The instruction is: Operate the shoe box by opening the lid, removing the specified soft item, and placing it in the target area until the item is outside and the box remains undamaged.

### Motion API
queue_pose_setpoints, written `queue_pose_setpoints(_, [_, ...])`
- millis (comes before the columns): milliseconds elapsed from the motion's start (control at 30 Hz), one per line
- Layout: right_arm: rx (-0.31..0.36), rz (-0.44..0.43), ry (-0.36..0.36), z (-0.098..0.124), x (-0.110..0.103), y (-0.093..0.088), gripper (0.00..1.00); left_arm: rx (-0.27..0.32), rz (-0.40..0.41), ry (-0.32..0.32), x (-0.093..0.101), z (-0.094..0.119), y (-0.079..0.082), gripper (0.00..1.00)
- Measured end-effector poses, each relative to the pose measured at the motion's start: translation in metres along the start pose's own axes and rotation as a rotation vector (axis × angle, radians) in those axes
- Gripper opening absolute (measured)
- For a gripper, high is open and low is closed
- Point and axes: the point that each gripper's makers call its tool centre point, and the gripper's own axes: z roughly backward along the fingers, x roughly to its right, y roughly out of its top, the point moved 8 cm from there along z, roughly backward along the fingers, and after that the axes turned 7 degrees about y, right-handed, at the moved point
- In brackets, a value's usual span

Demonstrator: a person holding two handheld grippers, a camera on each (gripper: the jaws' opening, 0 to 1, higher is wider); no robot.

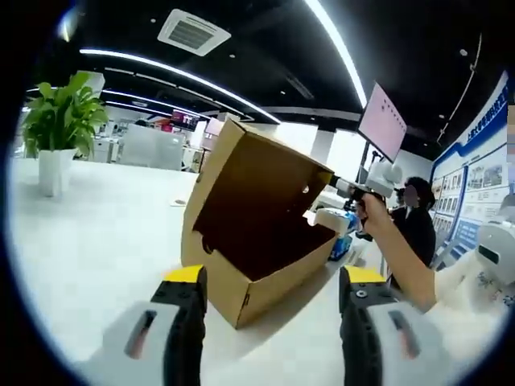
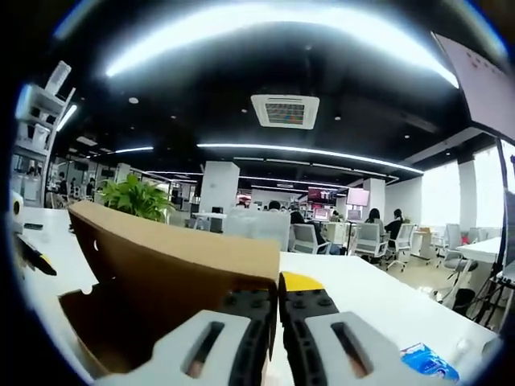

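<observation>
The right gripper [image 2: 276, 310] pinches the raised lid [image 1: 261, 189] of the shoe box [image 1: 241, 281] on the white table [image 1: 96, 241]; the left gripper [image 1: 272, 281] hangs wide. Pulling further could tear the hinge

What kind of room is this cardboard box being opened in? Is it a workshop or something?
It looks more like an open-plan office or showroom: rows of desks and office chairs in the background, a ceiling air-conditioning vent under long strip lights, a potted plant on the white table, and display boards along one wall.
</observation>
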Motion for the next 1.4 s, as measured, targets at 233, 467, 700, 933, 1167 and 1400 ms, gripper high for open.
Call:
queue_pose_setpoints(233, [0.000, 0.031, -0.009, 0.008, -0.003, -0.003, 0.00, 0.074, 0.037, -0.023, 0.009, 0.004, 0.012, 0.75])
queue_pose_setpoints(467, [0.001, 0.049, -0.010, 0.015, -0.004, -0.004, 0.00, 0.042, -0.044, -0.029, 0.019, 0.001, 0.011, 0.67])
queue_pose_setpoints(700, [0.004, 0.070, -0.016, 0.020, -0.006, -0.006, 0.00, 0.041, -0.050, -0.005, 0.022, -0.003, 0.011, 0.70])
queue_pose_setpoints(933, [0.010, 0.091, -0.013, 0.026, -0.007, -0.010, 0.00, 0.037, -0.060, 0.002, 0.019, -0.007, 0.008, 0.72])
queue_pose_setpoints(1167, [0.009, 0.096, -0.012, 0.028, -0.007, -0.013, 0.00, 0.034, -0.081, 0.016, 0.021, -0.010, 0.007, 0.76])
queue_pose_setpoints(1400, [0.009, 0.108, -0.009, 0.032, -0.007, -0.017, 0.00, 0.034, -0.118, 0.022, 0.027, -0.010, 0.008, 0.76])
